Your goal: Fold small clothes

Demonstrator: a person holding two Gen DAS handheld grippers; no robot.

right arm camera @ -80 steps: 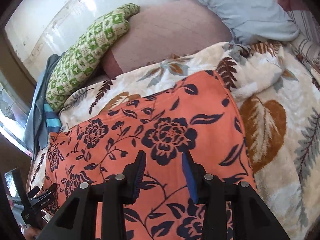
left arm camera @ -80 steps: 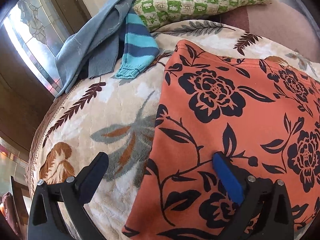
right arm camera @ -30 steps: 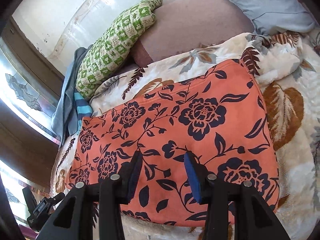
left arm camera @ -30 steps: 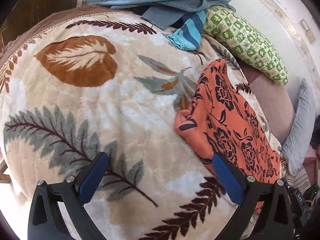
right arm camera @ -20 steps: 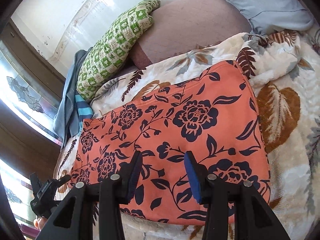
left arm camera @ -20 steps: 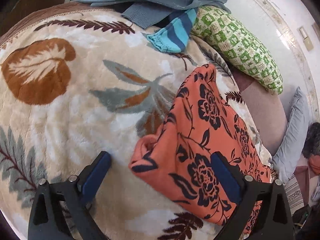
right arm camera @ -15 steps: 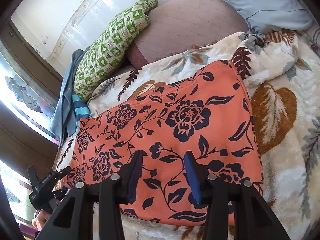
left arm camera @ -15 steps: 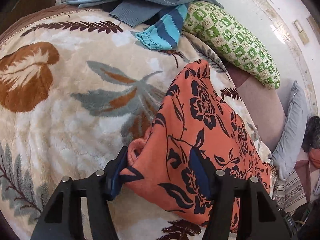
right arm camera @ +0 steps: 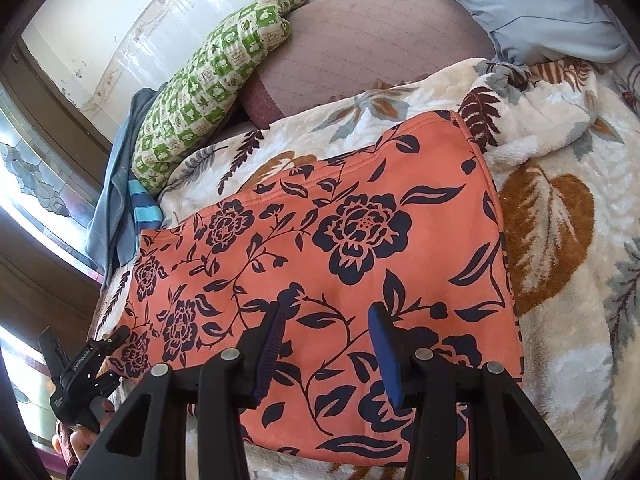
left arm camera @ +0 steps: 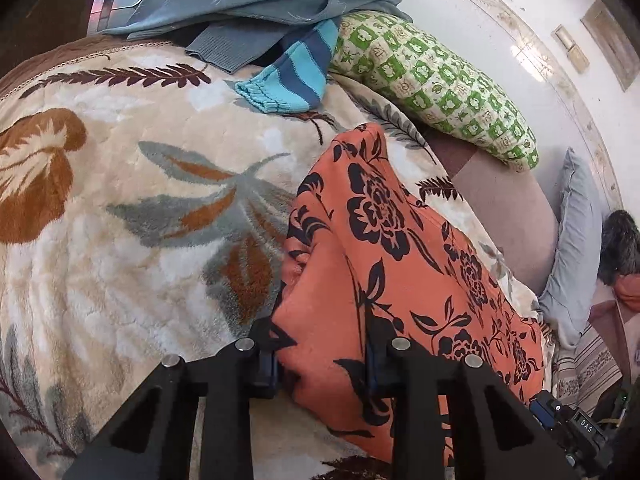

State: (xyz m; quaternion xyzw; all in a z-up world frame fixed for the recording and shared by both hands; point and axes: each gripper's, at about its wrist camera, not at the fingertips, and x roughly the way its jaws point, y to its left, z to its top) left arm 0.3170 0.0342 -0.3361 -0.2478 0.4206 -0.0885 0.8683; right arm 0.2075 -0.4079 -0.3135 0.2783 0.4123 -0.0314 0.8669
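Observation:
An orange garment with dark flower print lies folded flat on a leaf-patterned blanket. In the left wrist view its near corner bunches up between the fingers of my left gripper, which is shut on it. My left gripper also shows at the lower left of the right wrist view, at the garment's left corner. My right gripper hovers over the garment's near edge, jaws open and empty.
The cream leaf-patterned blanket covers the bed. A pile of blue-grey and striped turquoise clothes lies at the far edge by the window. A green checked pillow, a mauve cushion and a pale blue pillow line the wall.
My left gripper swung in to the garment's left corner and closed on it, bunching the fabric. My right gripper has stayed open over the garment's near edge.

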